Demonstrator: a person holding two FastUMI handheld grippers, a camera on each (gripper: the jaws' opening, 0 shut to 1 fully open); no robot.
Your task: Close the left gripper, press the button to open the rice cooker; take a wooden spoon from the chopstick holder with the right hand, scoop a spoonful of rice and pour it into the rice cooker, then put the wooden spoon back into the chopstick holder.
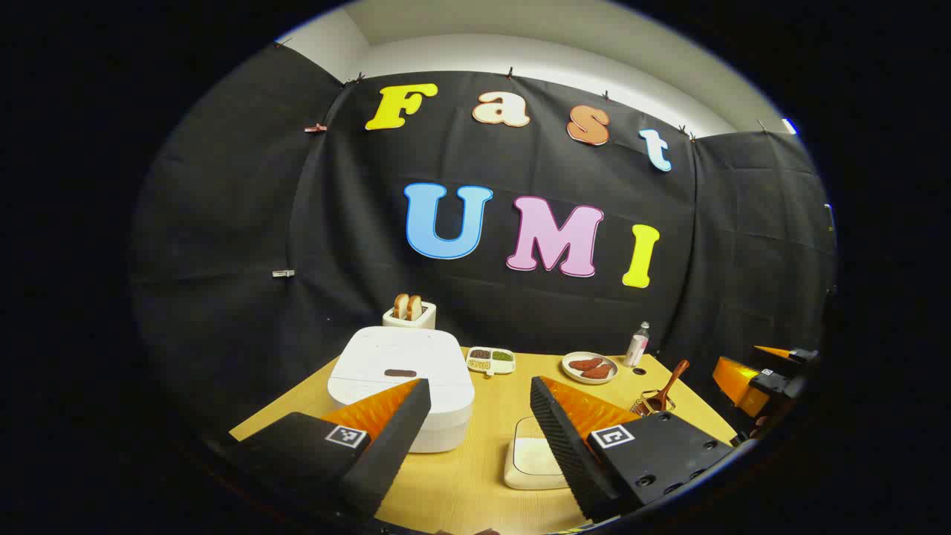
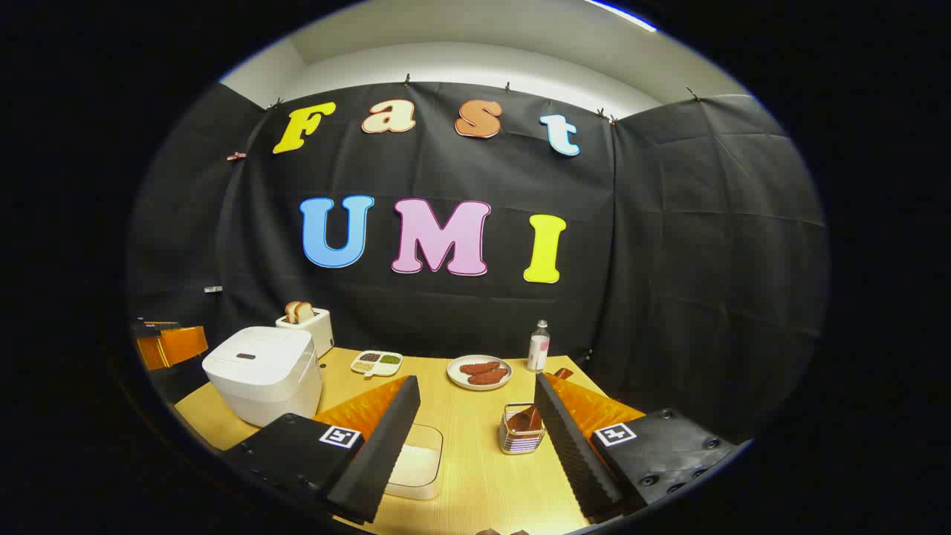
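A white rice cooker (image 1: 405,371) stands with its lid down at the left of the wooden table; its dark button (image 1: 400,372) shows on top. It also appears in the right gripper view, rice cooker (image 2: 261,371). My left gripper (image 1: 479,394) is open, above the table just in front of the cooker. A shallow white container of rice (image 1: 529,459) lies below it, rice container (image 2: 416,464). A wooden spoon (image 1: 671,386) stands in the wire chopstick holder (image 2: 520,431). My right gripper (image 2: 475,394) is open, empty, with the holder just left of its right finger.
A toaster (image 2: 308,323) with bread stands behind the cooker. A divided dish of beans (image 2: 377,362), a plate of sausages (image 2: 480,371) and a small bottle (image 2: 539,347) line the back of the table. The other gripper (image 1: 758,371) shows at the right edge.
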